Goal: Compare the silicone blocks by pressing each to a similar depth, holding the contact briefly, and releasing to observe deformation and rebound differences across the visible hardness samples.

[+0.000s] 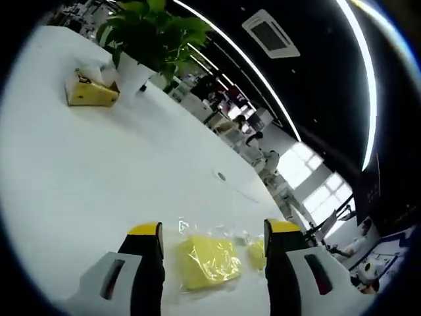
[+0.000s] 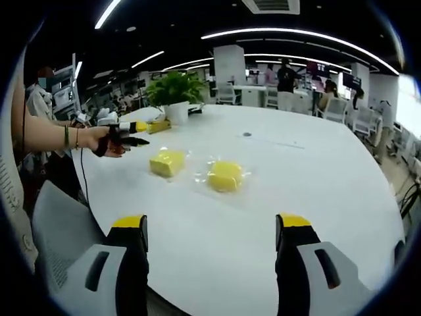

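Two yellow silicone blocks in clear plastic wrap lie side by side on my white round worktop (image 2: 316,178). From the right gripper view, the squarer yellow block (image 2: 166,162) sits to the left and the rounder yellow block (image 2: 225,176) to the right, a small gap between them, both flat on the surface and well ahead of my right tongs (image 2: 214,234). Those right tongs stand wide apart and hold nothing, over the near edge of the worktop. The squarer block lies slightly skewed, one corner turned toward me; I cannot make out a clear long axis on either block.

My left tongs (image 1: 214,237) are also spread apart, empty, and framing the squarer yellow block (image 1: 208,262), which lies between the two jaws without touching either as far as I can tell. Its crinkled wrap spreads out around it. The rounder yellow block (image 1: 256,253) peeks out just beside the right-hand jaw, partly hidden by it.

In the right gripper view I see my own left hand (image 2: 106,140) carrying the left tongs (image 2: 135,133) above the far-left part of the worktop, pointing toward the blocks.

Farther back stand a green leafy plant in a white pot (image 1: 146,41) and a yellow tissue box (image 1: 91,92), close together.
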Demonstrator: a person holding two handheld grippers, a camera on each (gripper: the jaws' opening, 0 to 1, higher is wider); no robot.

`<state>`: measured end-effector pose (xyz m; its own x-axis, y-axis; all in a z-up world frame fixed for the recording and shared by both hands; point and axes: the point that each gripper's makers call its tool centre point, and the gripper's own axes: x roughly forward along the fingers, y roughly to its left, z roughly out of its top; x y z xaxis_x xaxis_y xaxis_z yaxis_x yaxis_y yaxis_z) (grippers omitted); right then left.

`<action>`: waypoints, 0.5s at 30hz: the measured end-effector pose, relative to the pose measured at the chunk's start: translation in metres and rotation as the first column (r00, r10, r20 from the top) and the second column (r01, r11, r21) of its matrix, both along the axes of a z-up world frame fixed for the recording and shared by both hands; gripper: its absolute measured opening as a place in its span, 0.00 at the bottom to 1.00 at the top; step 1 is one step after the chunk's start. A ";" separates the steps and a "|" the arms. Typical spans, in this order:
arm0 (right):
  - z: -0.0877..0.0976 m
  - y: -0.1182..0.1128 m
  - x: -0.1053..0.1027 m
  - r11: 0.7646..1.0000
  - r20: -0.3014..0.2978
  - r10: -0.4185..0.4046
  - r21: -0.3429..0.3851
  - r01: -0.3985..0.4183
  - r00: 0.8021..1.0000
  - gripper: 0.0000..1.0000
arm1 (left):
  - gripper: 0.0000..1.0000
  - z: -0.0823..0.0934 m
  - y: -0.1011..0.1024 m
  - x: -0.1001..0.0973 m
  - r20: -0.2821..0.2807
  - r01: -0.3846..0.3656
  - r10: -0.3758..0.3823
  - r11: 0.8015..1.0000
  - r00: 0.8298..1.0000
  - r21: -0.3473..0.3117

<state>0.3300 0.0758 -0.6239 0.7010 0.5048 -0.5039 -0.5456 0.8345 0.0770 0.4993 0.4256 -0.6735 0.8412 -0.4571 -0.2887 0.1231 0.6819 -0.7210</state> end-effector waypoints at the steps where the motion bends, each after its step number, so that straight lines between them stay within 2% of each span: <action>1: -0.002 -0.001 0.000 1.000 -0.009 -0.003 -0.004 0.003 1.000 0.74 | 0.59 -0.009 -0.001 0.004 -0.018 0.009 -0.009 1.000 1.000 -0.001; 4: -0.006 -0.004 0.000 1.000 -0.022 -0.019 -0.014 0.019 1.000 0.75 | 0.61 -0.028 -0.002 0.012 -0.058 0.006 -0.007 1.000 0.998 -0.016; 8: -0.010 -0.010 0.000 0.999 -0.036 -0.044 -0.026 0.043 0.998 0.75 | 0.55 -0.040 -0.008 0.019 -0.098 0.003 -0.013 0.995 0.995 -0.101; 10: -0.011 -0.012 0.001 0.998 -0.039 -0.052 -0.030 0.051 0.998 0.76 | 0.49 -0.045 -0.006 0.024 -0.100 -0.010 -0.001 0.993 0.995 -0.118; 13: -0.014 -0.014 0.000 0.998 -0.048 -0.062 -0.036 0.060 0.997 0.75 | 0.35 -0.049 -0.010 0.027 -0.125 -0.021 -0.002 0.983 0.992 -0.184; 15: -0.015 -0.014 -0.001 0.997 -0.053 -0.065 -0.034 0.063 0.996 0.75 | 0.28 -0.053 -0.012 0.029 -0.128 -0.012 -0.013 0.981 0.992 -0.192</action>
<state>0.3294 0.0620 -0.6388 0.7026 0.4428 -0.5571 -0.4867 0.8701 0.0778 0.5282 0.4140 -0.7263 0.8026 -0.5150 -0.3010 0.0218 0.5296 -0.8480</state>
